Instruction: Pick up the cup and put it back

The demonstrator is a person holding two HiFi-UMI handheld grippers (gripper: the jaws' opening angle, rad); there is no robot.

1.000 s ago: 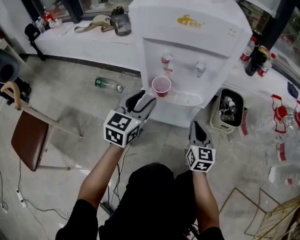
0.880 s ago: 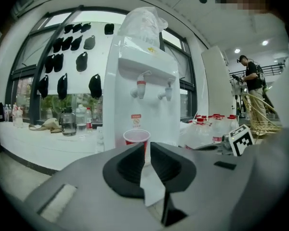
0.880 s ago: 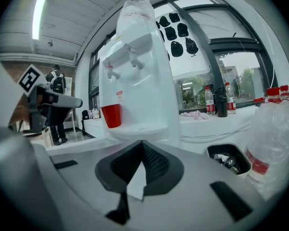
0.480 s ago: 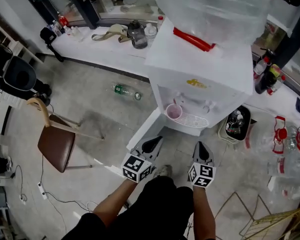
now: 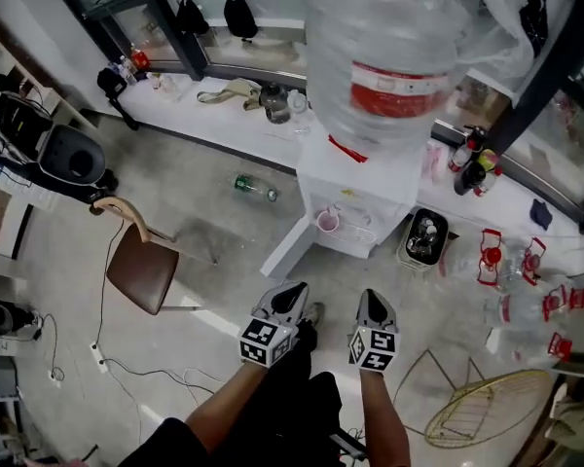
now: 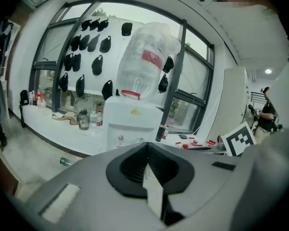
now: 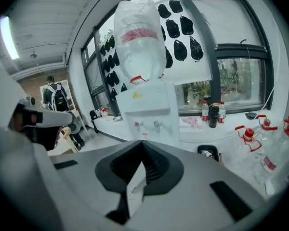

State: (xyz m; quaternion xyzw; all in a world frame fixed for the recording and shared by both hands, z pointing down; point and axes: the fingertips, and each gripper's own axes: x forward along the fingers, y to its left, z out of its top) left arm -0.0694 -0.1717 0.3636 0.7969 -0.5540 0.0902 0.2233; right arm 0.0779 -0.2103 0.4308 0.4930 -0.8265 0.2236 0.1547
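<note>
The pink cup (image 5: 328,222) stands on the drip tray of the white water dispenser (image 5: 355,168), under the taps, with nothing holding it. A big clear water bottle (image 5: 399,47) sits on top of the dispenser. Both grippers hang low and close to the person's body, well back from the dispenser. My left gripper (image 5: 294,290) is shut with nothing between its jaws. My right gripper (image 5: 372,298) is shut and empty too. In both gripper views the jaws meet in a line, with the dispenser (image 6: 130,121) (image 7: 149,112) standing some way ahead.
A brown chair (image 5: 144,272) stands on the floor at the left. A green bottle (image 5: 254,188) lies near the ledge. A black bin (image 5: 423,236) sits right of the dispenser, red-capped jugs (image 5: 506,261) beyond it. A gold wire basket (image 5: 477,407) lies at lower right.
Both grippers have pulled back from the dispenser toward the person. The left gripper's jaws, open beside the cup before, are shut now. The cup stays on the tray.
</note>
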